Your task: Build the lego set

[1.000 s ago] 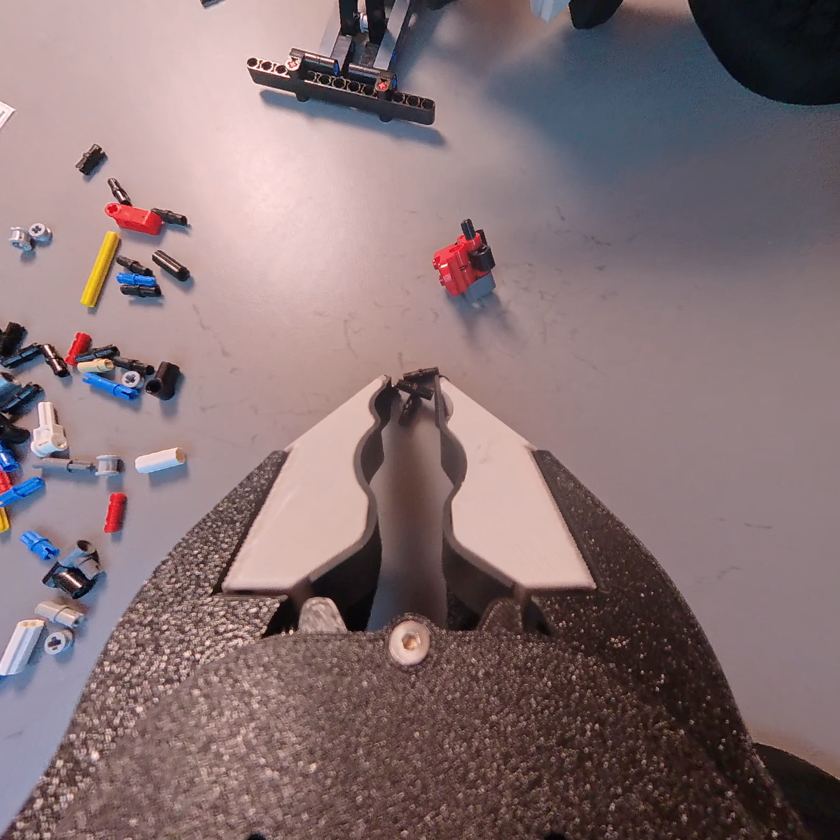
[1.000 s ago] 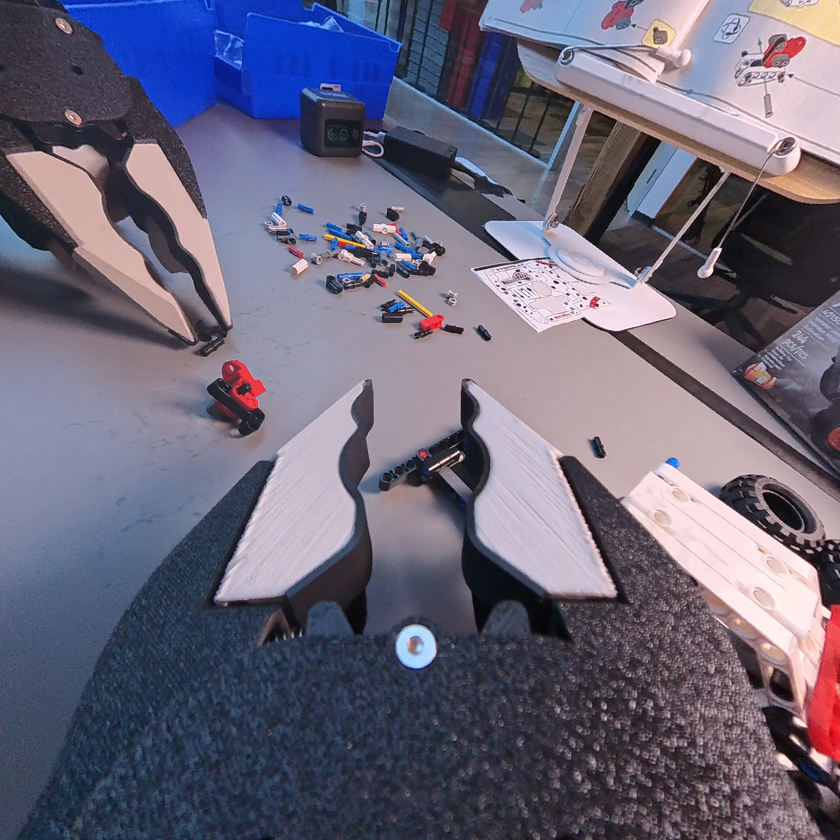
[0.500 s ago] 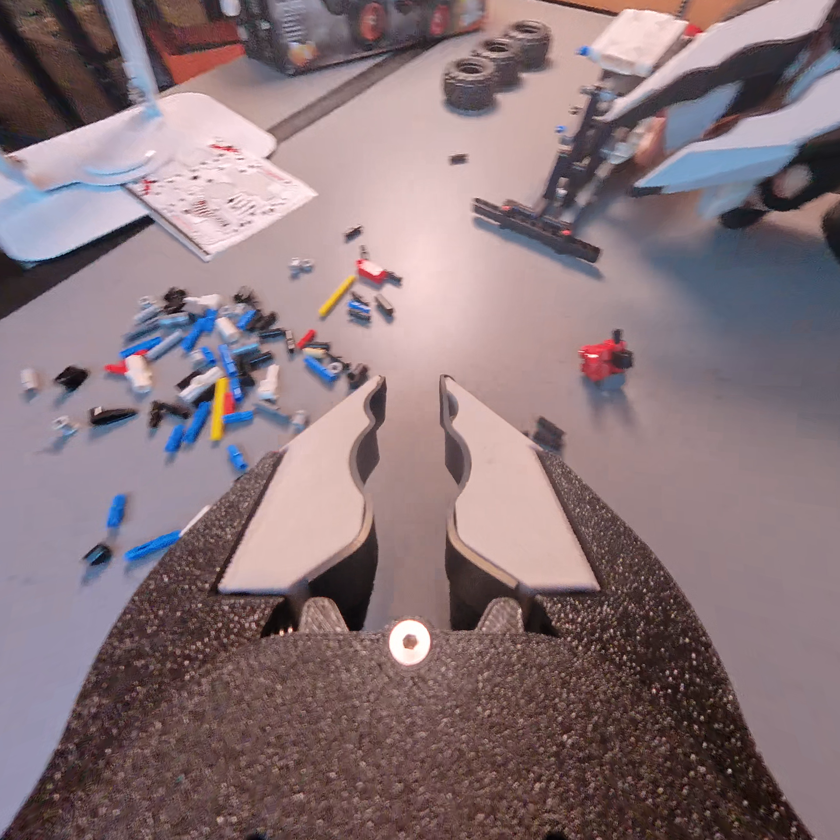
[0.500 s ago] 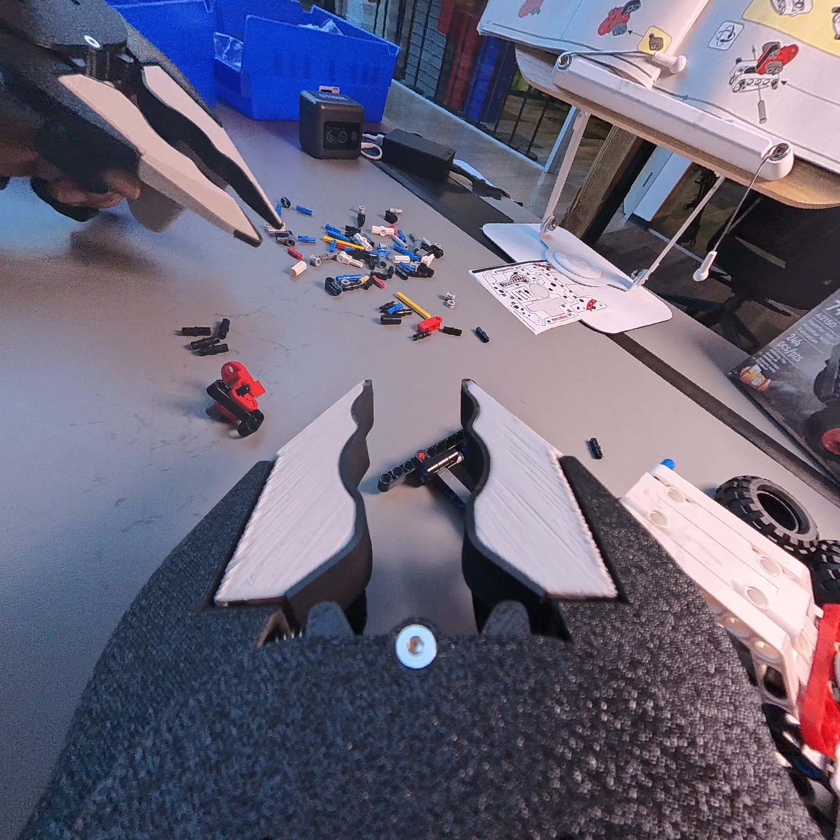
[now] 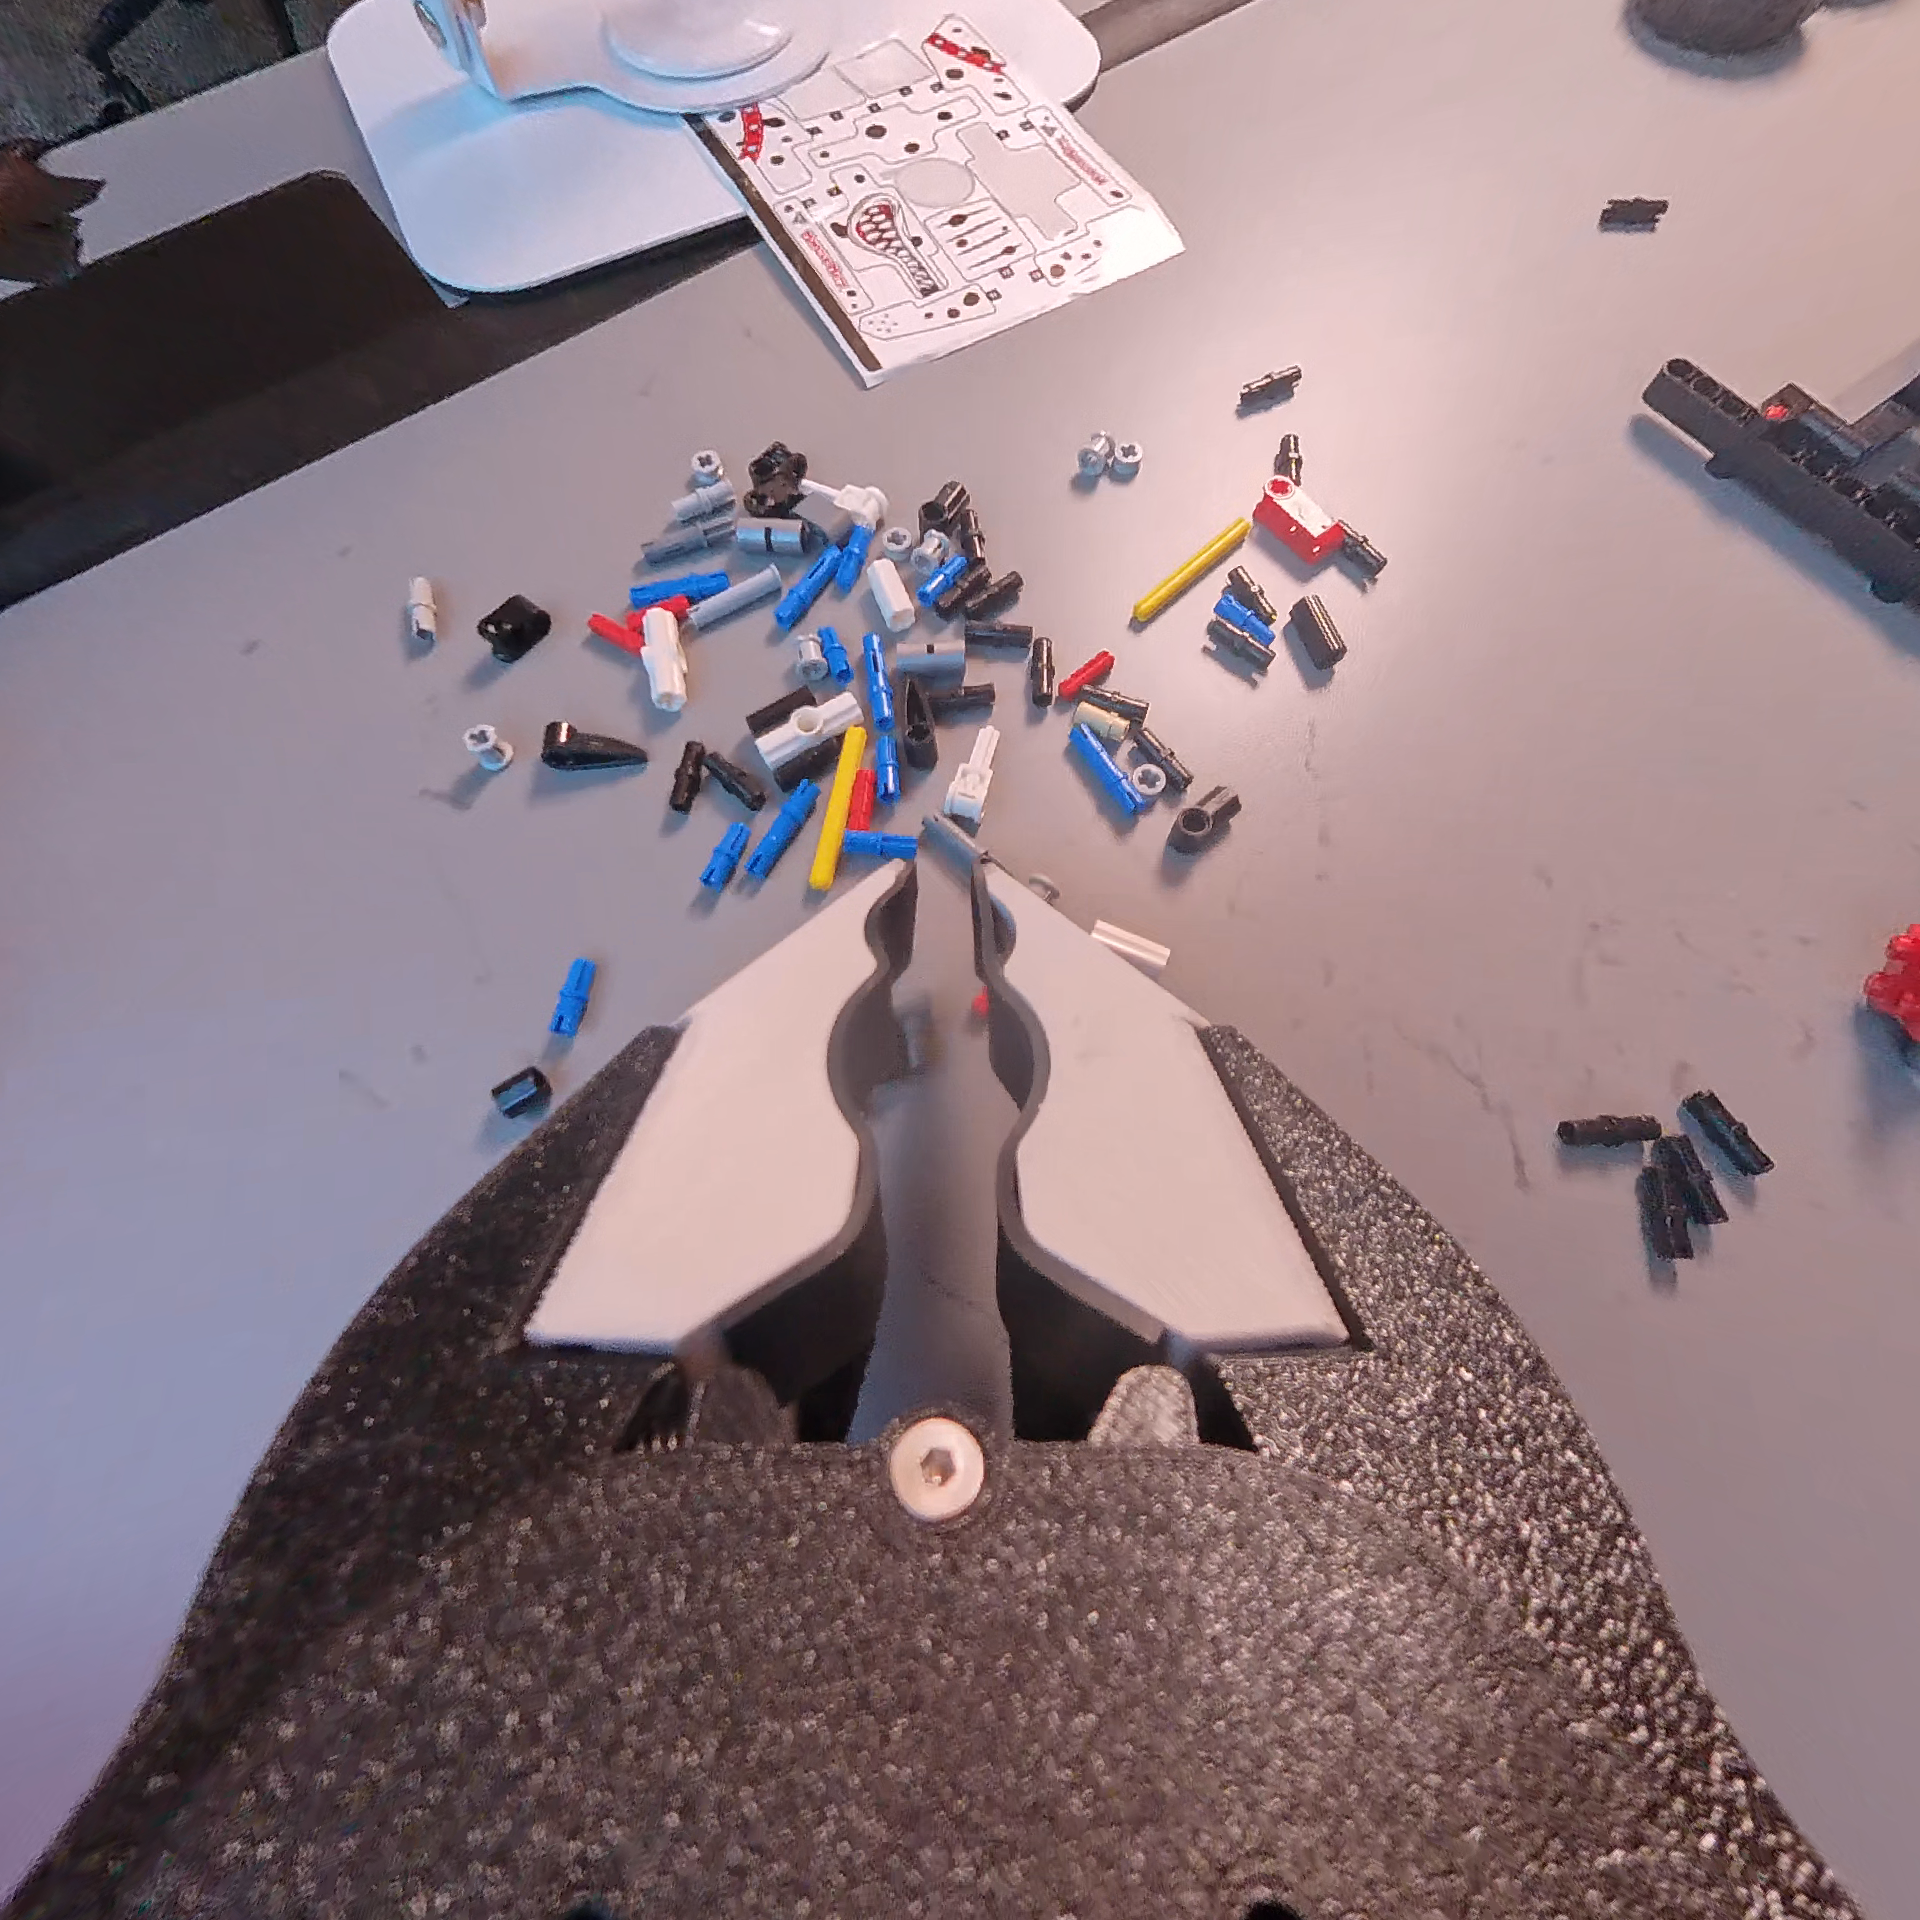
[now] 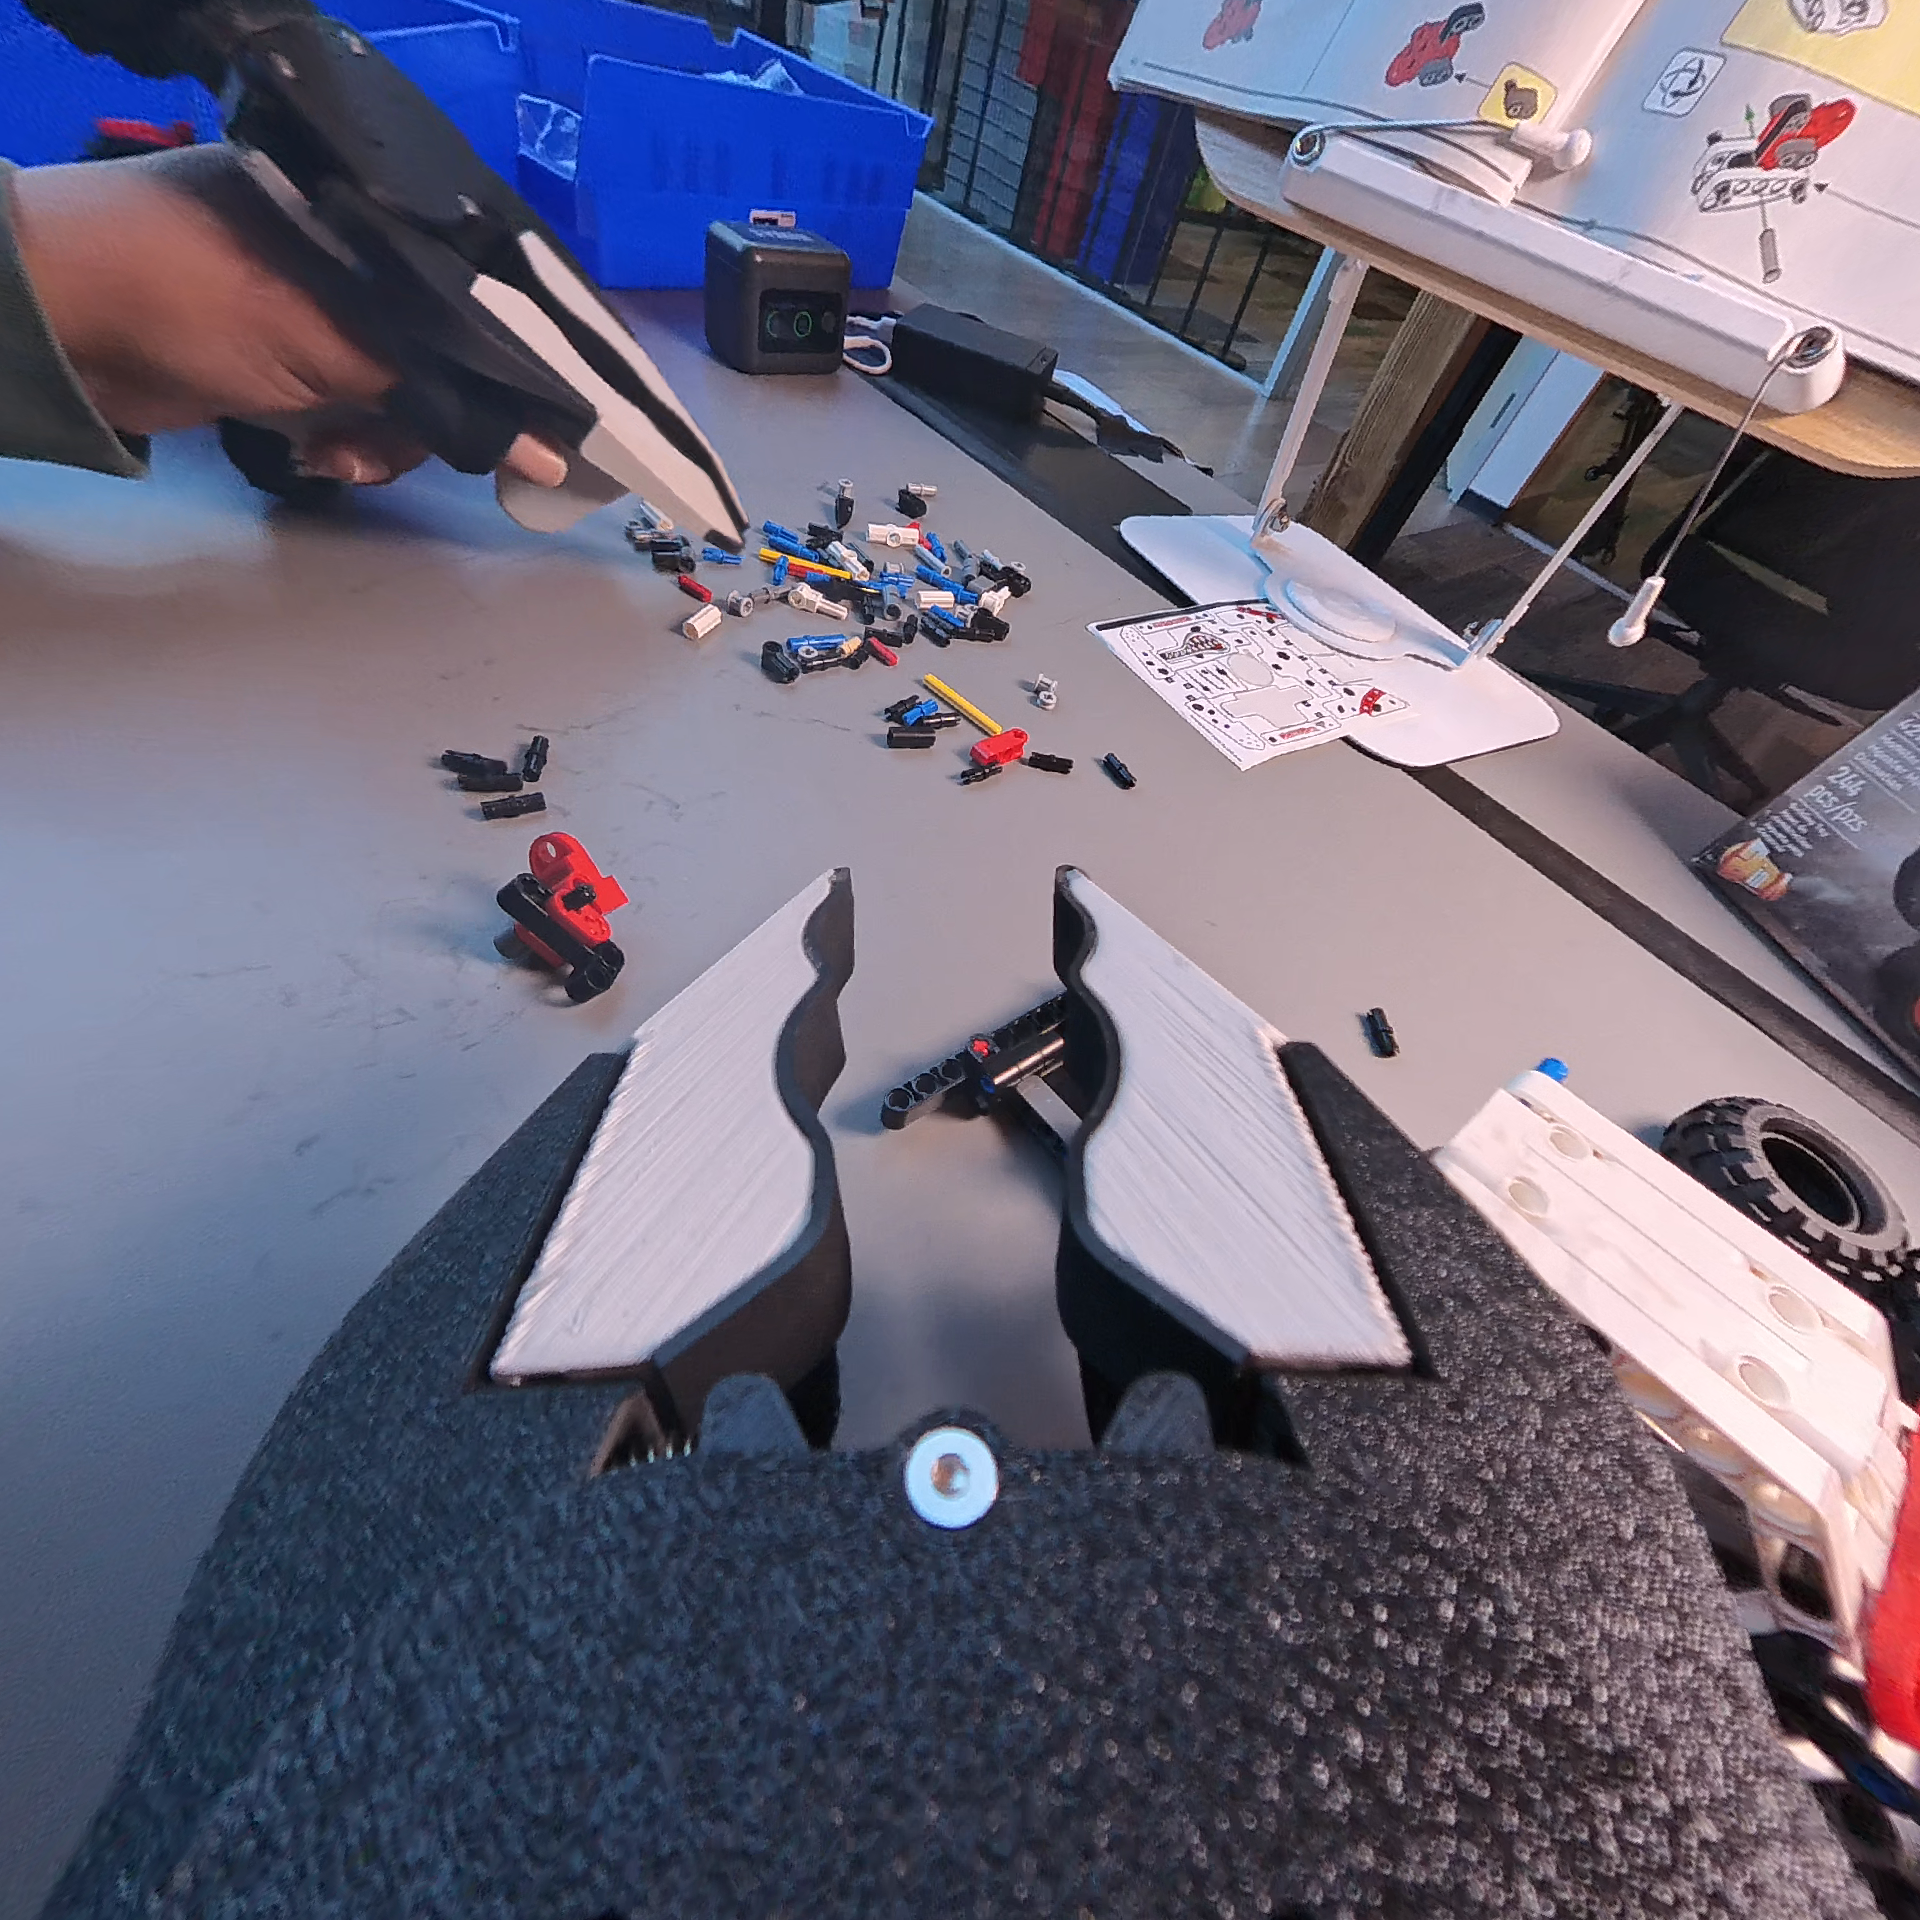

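The left gripper (image 5: 943, 878), jaws narrowed, may pinch a grey pin (image 5: 961, 847) (contact unclear), while blue bins (image 6: 727, 156) hide their contents and the right gripper (image 6: 954, 899) gapes wide.

The upper middle of the left wrist view is being crowded by a scatter of small pieces (image 5: 883, 665), and the left gripper (image 5: 943, 883), its fingers (image 5: 748, 1132) nearly together, is being hemmed at its tips by that scatter. Bare worktop (image 5: 208, 935) is being left open at the left of the frame. At the lower right, a cluster of black pins (image 5: 1673, 1164) is lying in the way. In the right wrist view, the gap between the parted fingers (image 6: 686, 1164) of the right gripper (image 6: 954, 894) is being partly blocked by a black beam assembly (image 6: 977, 1070); a white vehicle body (image 6: 1683, 1309) is closing off the lower right.
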